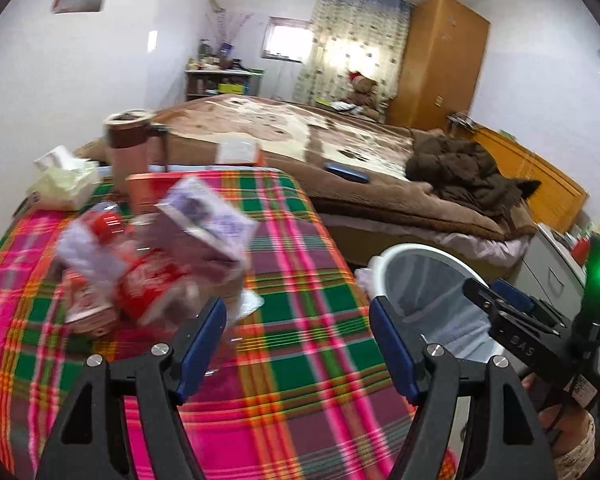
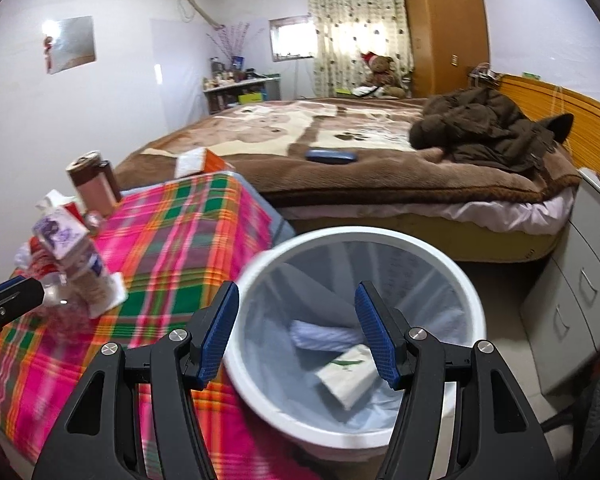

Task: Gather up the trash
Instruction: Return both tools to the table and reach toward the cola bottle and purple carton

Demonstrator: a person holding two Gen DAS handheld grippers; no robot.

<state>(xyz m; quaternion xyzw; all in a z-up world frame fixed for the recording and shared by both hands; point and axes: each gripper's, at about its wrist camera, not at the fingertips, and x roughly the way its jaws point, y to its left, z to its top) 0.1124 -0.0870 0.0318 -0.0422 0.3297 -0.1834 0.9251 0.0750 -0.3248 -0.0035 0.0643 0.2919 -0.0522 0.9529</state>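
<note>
Beside the bed: a table under a plaid cloth, with a white bin at its 3 o'clock edge.
Bin contents: a white packet and a blue wrapper, shown only by the right wrist view.
Trash pile: milk carton and red-label bottle blurred, at 10 o'clock on the cloth.
Left gripper: fingers wide apart, holding nothing, over the cloth.
Right gripper: fingers wide apart, empty, over the bin mouth.

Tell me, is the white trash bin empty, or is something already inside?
Not empty. The right wrist view looks down into the white trash bin: a white packet and a bluish striped item lie on its liner.
</note>
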